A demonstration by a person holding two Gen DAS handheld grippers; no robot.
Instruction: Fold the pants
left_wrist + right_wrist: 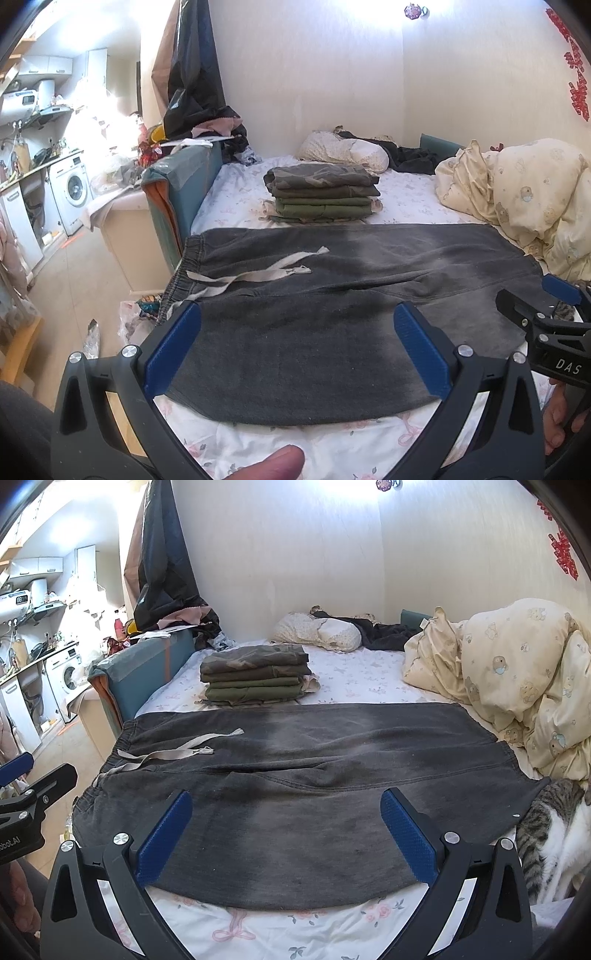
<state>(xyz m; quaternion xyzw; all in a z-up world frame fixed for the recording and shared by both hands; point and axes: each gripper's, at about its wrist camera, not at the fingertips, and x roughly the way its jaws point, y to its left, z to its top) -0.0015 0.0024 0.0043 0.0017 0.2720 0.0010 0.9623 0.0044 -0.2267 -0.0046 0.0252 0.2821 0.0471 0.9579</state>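
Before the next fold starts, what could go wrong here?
1. A cat lies against the right end of the grey pants; it may catch or shift the cloth.
2. The loose drawstring may snag.
3. Both grippers, left and right, are open; a shallow pinch may lift only the top layer.

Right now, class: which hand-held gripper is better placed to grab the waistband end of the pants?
Left. The left hand-held gripper hangs open nearer the waistband of the pants.
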